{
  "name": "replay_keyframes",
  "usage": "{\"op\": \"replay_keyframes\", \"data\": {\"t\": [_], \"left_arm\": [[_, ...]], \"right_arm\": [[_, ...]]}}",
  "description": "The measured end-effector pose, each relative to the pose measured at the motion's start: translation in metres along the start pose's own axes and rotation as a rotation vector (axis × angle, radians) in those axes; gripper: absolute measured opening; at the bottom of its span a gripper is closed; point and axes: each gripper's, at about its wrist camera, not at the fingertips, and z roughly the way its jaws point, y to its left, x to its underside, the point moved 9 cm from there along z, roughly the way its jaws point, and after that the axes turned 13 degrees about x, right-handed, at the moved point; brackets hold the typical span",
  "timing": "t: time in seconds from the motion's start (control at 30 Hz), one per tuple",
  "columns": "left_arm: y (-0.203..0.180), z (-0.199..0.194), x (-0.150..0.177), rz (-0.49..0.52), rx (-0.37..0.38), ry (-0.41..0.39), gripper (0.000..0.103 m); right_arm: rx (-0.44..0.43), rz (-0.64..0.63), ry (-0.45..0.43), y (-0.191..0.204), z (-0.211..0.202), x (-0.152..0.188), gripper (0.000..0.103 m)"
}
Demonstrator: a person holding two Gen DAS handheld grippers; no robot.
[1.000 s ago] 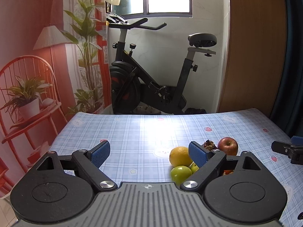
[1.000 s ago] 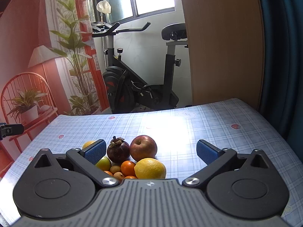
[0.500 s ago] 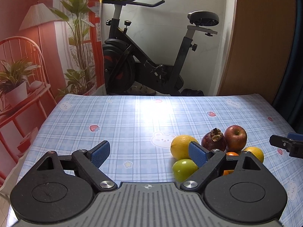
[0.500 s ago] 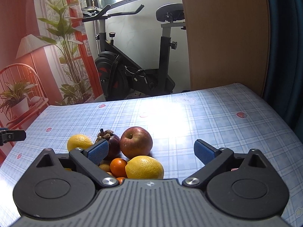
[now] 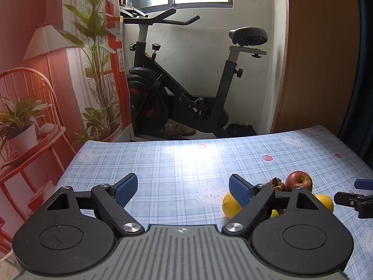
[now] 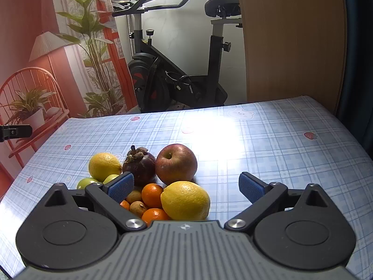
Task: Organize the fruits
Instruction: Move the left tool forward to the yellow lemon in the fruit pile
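A pile of fruit lies on the blue plaid table (image 6: 268, 140). It holds a red apple (image 6: 176, 163), a dark mangosteen (image 6: 139, 164), two lemons (image 6: 185, 200) (image 6: 103, 166), small tangerines (image 6: 152, 194), brown longans (image 6: 137, 207) and green fruits (image 6: 87, 183). My right gripper (image 6: 186, 184) hovers open just over the pile's near side, with the near lemon below the gap between its blue pads and untouched. My left gripper (image 5: 183, 185) is to the left of the pile, its jaws closing over bare cloth with nothing between them. From there the apple (image 5: 299, 179) and a lemon (image 5: 229, 206) peek past its right finger.
An exercise bike (image 5: 186, 98) stands beyond the table's far edge, beside a wooden panel (image 5: 321, 58). Left of the table there are a red chair with a potted plant (image 5: 21, 126) and a floor lamp (image 5: 46, 39). Bare cloth stretches right of the pile (image 6: 291, 163).
The right gripper has come nearer to the pile, and the fruit now looks larger in its view. The left gripper's view has swung about, and its pads stand slightly closer together.
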Motion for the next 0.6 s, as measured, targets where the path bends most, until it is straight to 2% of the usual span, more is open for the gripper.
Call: {"op": "replay_keyframes", "data": {"t": [0.13, 0.23, 0.43, 0.53, 0.6], "left_arm": [[-0.009, 0.016, 0.003, -0.015, 0.045, 0.018, 0.083], [-0.021, 0.030, 0.006, 0.001, 0.095, 0.058, 0.070], [-0.033, 0.041, 0.005, -0.026, 0.148, 0.056, 0.069], [-0.040, 0.048, 0.008, -0.045, 0.191, 0.078, 0.051], [-0.046, 0.053, 0.012, -0.034, 0.204, 0.096, 0.051]], "right_arm": [[0.011, -0.001, 0.013, -0.008, 0.004, 0.003, 0.099], [0.007, -0.006, 0.024, -0.014, 0.006, 0.006, 0.099], [0.011, -0.045, 0.025, -0.023, 0.009, 0.003, 0.094], [-0.014, -0.048, 0.046, -0.026, 0.012, 0.004, 0.088], [-0.027, -0.056, 0.063, -0.029, 0.016, 0.006, 0.084]]}}
